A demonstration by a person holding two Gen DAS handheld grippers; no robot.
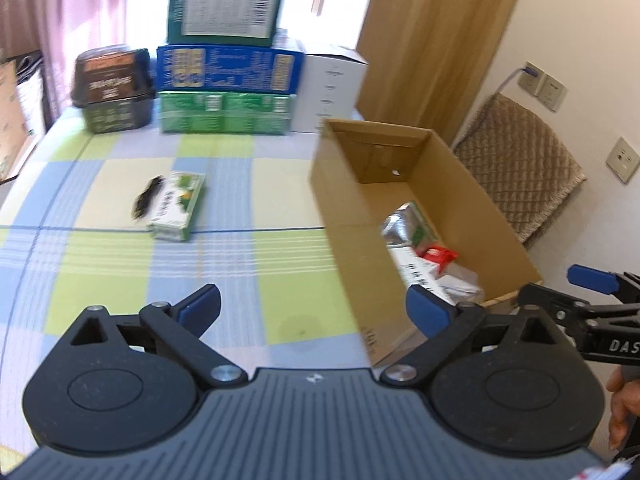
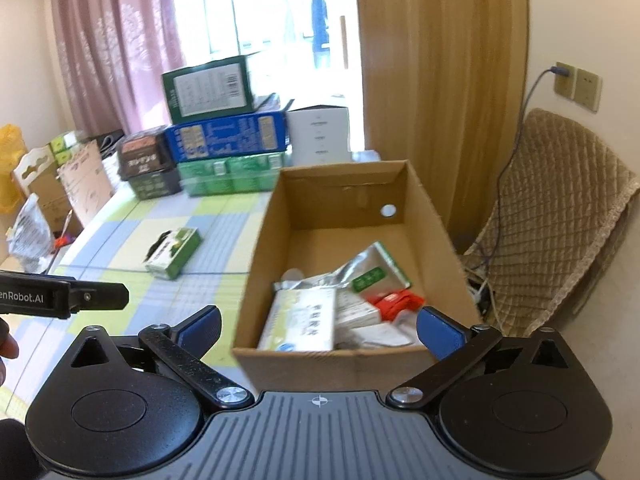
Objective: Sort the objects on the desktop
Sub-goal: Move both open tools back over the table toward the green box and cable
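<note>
A small green and white box [image 1: 178,208] lies on the checked tablecloth [image 1: 240,256], with a black item [image 1: 146,200] against its left side; the box also shows in the right wrist view [image 2: 174,253]. An open cardboard box [image 1: 400,216] stands to the right and holds several packets, a foil pouch [image 2: 372,270] and a red item [image 2: 396,304]. My left gripper [image 1: 314,308] is open and empty above the cloth, left of the cardboard box [image 2: 340,200]. My right gripper [image 2: 320,326] is open and empty over the box's near edge.
Stacked green, blue and white cartons [image 1: 226,72] and a dark tub [image 1: 114,88] line the table's far edge. A quilted chair [image 2: 560,208] stands right of the table by wall sockets. More cardboard and bags [image 2: 52,192] sit left of the table.
</note>
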